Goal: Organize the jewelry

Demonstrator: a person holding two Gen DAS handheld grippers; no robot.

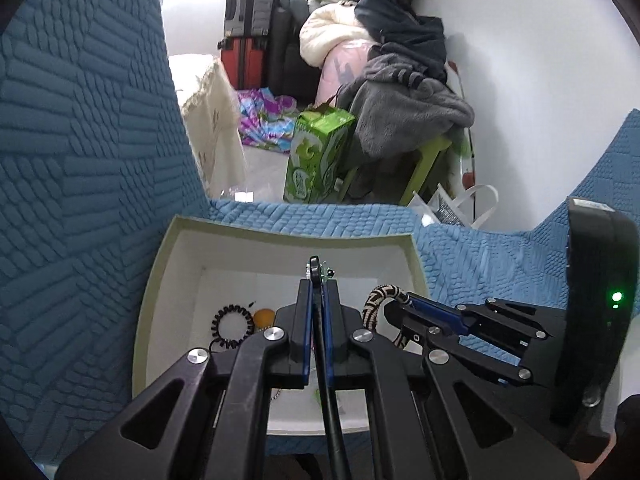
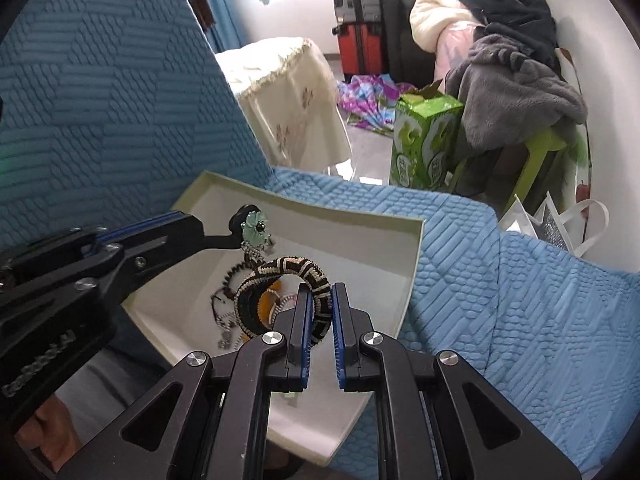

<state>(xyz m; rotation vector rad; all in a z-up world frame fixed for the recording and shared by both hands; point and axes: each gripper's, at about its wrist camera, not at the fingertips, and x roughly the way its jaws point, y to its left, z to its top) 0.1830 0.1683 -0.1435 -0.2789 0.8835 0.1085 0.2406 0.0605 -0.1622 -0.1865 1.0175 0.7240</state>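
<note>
jaws of left gripper [image 1: 318, 300] pinch hair clip [image 2: 256, 229], right gripper [image 2: 320, 320] woven bangle [image 2: 280, 276], over box [image 2: 340, 216].

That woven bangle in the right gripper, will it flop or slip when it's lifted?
The woven bangle probably stays stiff: it keeps its arch above the box. Its textured weave likely resists slipping in the right gripper. Set on edge, it could roll.

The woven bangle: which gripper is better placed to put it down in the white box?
Right. The right gripper already holds the woven bangle over the white box; the left gripper holds a flower hair clip.
</note>
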